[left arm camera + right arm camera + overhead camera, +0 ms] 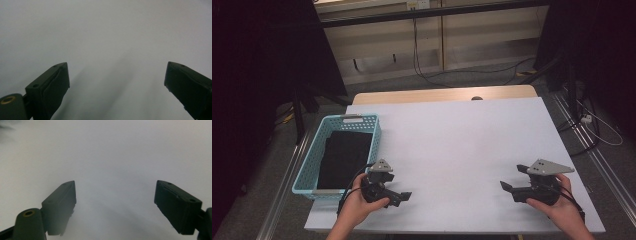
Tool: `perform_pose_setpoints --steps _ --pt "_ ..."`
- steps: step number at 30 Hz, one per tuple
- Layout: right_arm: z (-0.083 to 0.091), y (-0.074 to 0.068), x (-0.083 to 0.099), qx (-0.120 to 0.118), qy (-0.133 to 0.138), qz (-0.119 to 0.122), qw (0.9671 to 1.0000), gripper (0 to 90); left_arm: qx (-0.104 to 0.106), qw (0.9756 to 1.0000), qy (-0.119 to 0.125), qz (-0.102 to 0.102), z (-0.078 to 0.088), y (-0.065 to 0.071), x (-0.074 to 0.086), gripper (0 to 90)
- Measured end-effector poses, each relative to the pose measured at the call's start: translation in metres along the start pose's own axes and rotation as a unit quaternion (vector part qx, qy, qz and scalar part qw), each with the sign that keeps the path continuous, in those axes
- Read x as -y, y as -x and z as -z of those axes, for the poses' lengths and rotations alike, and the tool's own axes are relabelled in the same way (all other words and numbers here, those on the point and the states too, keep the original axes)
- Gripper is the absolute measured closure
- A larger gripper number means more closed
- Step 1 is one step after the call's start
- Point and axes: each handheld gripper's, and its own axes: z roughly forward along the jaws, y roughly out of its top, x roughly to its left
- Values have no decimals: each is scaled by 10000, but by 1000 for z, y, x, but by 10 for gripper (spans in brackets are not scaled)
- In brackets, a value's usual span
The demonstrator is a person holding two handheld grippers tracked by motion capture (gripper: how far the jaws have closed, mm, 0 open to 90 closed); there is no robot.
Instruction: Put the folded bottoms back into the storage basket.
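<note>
Both grippers, left (399, 196) and right (508, 186), rest with fingers spread, nothing between them; next likely reaching left for the folded black cloth (344, 157) in the turquoise plastic basket (307, 165).

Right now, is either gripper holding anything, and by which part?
Nothing is held. The left gripper and the right gripper both stand open over the bare white table, jaws apart with nothing between them.

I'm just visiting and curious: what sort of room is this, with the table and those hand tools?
Probably a lab or workshop set up for recording: a white table with a blue basket, loose cables on the floor, dark stands around.
</note>
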Motion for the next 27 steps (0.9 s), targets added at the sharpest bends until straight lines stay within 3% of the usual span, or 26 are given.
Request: perform_pose_setpoints --steps 27 --pt "0 1 4 16 -110 152 9998 149 -11 9999 49 -97 2 -1 2 61"
